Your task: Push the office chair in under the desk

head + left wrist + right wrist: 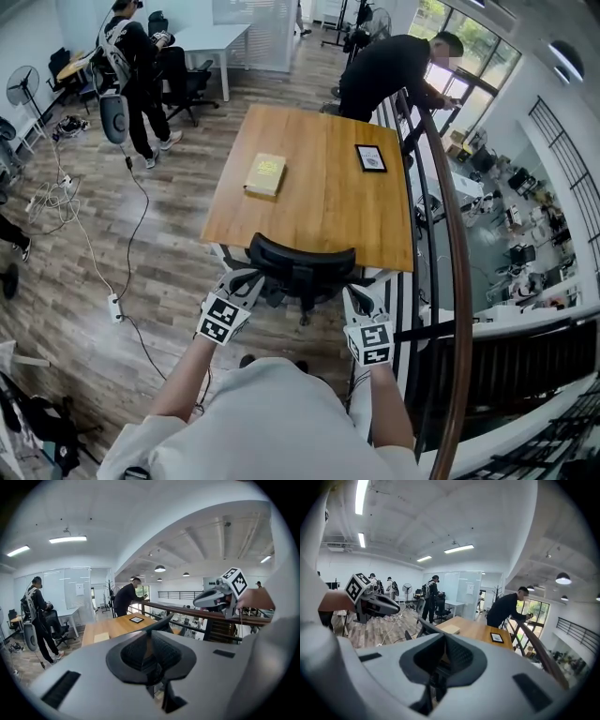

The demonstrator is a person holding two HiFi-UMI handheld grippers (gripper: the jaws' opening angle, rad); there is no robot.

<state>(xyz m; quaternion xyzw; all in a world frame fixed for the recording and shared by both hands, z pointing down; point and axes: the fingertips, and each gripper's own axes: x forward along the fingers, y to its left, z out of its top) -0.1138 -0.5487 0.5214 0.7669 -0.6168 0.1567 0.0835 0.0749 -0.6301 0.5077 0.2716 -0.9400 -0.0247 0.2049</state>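
Note:
The black office chair (300, 261) stands at the near edge of the wooden desk (323, 202), its backrest toward me and its seat largely beneath the top. My left gripper (242, 279) is at the backrest's left side and my right gripper (356, 292) at its right side. Whether either touches the chair, I cannot tell. In the left gripper view the left gripper (149, 651) has its jaws together with nothing between them, and the backrest's top edge (161, 623) lies just beyond. The right gripper (443, 660) looks the same, with the backrest (419, 631) slightly to its left.
A yellowish book (265, 173) and a dark tablet (370, 157) lie on the desk. A curved wooden railing (450, 216) runs close along the right. One person leans on it beyond the desk (384, 70); another stands at the far left (141, 66). A cable and power strip (115, 307) cross the floor on the left.

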